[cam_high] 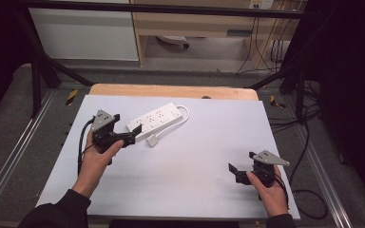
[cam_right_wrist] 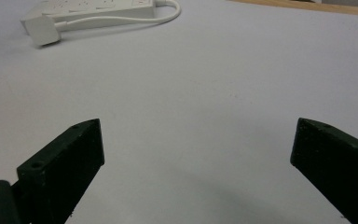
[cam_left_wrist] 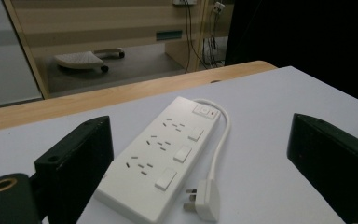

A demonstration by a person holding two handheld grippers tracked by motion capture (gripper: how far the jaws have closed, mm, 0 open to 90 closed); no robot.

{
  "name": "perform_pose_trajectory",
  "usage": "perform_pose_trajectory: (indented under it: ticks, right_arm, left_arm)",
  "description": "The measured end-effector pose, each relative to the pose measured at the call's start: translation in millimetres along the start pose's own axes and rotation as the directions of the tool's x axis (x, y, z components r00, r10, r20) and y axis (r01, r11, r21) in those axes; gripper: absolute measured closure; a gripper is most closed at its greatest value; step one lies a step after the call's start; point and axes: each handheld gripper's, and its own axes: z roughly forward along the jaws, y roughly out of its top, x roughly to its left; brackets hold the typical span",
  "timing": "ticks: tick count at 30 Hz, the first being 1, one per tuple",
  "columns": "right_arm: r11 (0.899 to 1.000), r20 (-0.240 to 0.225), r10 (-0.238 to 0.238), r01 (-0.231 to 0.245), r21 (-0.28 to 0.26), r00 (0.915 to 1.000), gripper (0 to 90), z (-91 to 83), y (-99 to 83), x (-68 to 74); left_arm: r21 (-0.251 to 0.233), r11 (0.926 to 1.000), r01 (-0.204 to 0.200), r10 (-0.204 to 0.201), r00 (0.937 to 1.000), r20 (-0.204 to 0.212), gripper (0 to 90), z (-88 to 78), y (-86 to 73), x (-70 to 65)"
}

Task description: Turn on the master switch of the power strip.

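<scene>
- The left gripper [cam_high: 132,134] sits at the near end of the white power strip [cam_high: 153,119], its jaws spread wide with nothing between them; in the left gripper view the strip [cam_left_wrist: 161,156] lies just ahead, nearer the left jaw than the right.
- The right gripper [cam_high: 241,167] rests low over bare table near the right front corner, well apart from the strip, jaws also wide apart and empty.
- The power strip lies at an angle on the left far part of the pale table [cam_high: 195,156], sockets and switches facing up. Its short cable [cam_left_wrist: 220,135] loops from the far end back along the side, and the plug [cam_left_wrist: 204,201] rests loose on the table just beside the near end.
- The step in hand looks like a reach to take hold of the strip at its near end.
- To do it well, I would centre the strip's body between the jaws first, since it now sits off to one side, then lower until the jaws flank its long sides.
- Keep the right jaw clear of the plug and cable, or it may pinch them or drag them along.
- Close on the plain casing, not across the rocker switches.
- The strip looks light and smooth, so a firm squeeze is needed to avoid it skidding.
</scene>
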Motion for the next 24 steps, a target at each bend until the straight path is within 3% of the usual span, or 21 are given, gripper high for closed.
perform_pose_trajectory:
  ticks: [5, 24]
  right_arm:
    - [1.0, -0.002, 0.002, -0.002, 0.0, 1.0, 2.9, -0.1, 0.0, -0.2]
    - [1.0, 0.001, 0.006, -0.006, -0.017, 1.0, 3.2, -0.8, 1.2, -0.6]
  left_arm:
    - [-0.012, 0.9998, 0.015, -0.015, 0.9999, 0.006, 7.7, 12.0, 7.0, -2.7]
    - [0.018, 0.9997, 0.015, -0.015, 0.9999, 0.003, 7.3, 61.4, 16.6, -1.3]
